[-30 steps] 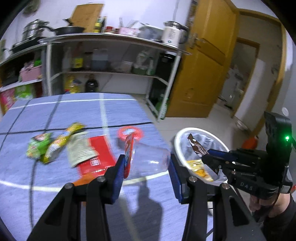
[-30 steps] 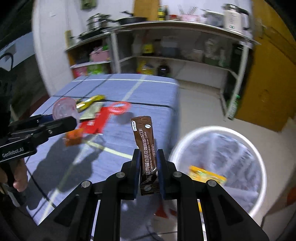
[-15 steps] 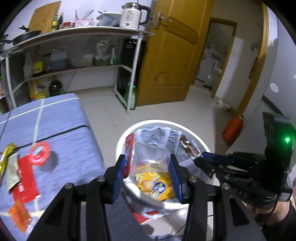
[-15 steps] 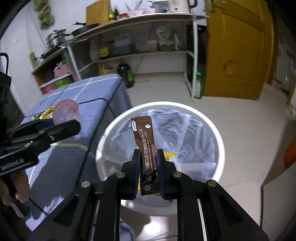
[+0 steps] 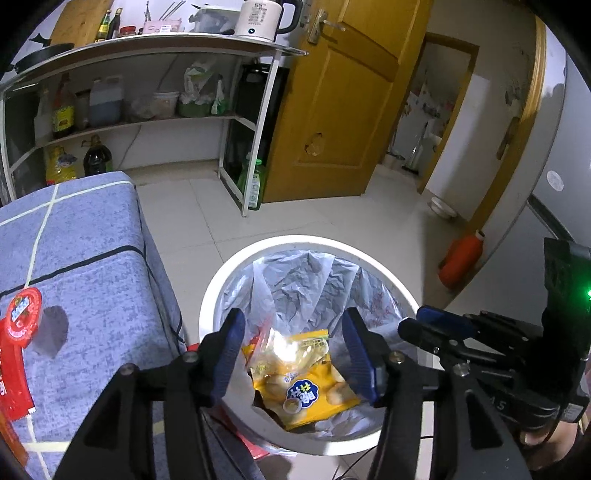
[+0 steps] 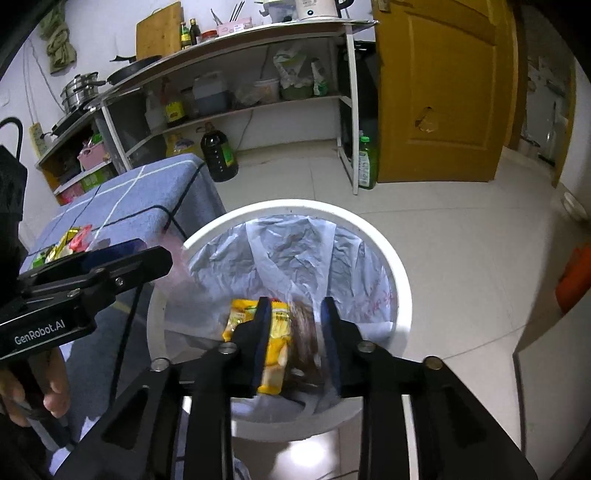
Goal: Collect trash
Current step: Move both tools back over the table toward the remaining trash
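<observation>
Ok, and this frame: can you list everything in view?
Trash bin: one, white, lined, on floor by table.
Snack bag: one, yellow, inside bin.
Clear cup: one, hard to make out, between left jaws.
Sachet: one, brown, blurred, loose between right jaws.
Wrappers: at least two, red, on table.
Table: one, blue cloth.
Bottle: one, orange, on floor.
Left gripper: black, jaws open over bin.
Right gripper: black, jaws open over bin.

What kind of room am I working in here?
Most likely a home kitchen: an open shelf rack holds a frying pan, an electric kettle and oil bottles, and a lined trash bin stands on a tiled floor.
</observation>
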{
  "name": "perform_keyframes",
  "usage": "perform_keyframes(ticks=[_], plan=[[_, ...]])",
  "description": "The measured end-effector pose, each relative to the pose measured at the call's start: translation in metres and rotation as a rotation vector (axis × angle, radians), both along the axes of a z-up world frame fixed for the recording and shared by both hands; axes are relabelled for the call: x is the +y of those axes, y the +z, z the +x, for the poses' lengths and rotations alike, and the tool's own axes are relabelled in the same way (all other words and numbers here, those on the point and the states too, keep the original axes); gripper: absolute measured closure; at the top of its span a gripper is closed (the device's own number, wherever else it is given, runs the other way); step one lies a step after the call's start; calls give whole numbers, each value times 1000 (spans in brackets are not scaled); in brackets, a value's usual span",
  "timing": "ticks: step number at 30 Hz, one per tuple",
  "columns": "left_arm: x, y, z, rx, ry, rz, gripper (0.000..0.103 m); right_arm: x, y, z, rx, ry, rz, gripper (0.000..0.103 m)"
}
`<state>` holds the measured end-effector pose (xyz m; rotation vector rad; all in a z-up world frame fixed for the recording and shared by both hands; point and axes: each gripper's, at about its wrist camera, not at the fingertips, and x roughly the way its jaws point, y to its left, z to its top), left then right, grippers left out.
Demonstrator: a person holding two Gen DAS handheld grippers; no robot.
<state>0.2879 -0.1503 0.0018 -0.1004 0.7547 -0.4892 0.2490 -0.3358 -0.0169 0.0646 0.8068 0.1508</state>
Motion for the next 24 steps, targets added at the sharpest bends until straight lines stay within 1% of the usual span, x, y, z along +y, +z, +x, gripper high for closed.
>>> perform_keyframes(ticks=[1, 2, 9, 13, 18, 24], plan=[[1, 0, 0, -1, 4, -1, 41, -1, 1, 0, -5, -2, 5, 61], [2, 1, 0, -2, 7, -2, 41, -1, 2, 0, -6, -3, 12, 60], [13, 17, -15, -35, 12, -14, 41, 6, 12, -7, -29, 17, 6, 60], [28, 29, -31, -65, 27, -27, 41, 16, 25, -17, -62, 48, 12, 60], [59, 43, -56, -107, 76, -26, 41, 41, 41, -30, -107, 125, 17, 60], [108, 47, -81, -128, 172, -25, 41, 75, 51, -39, -130, 219, 27, 60]])
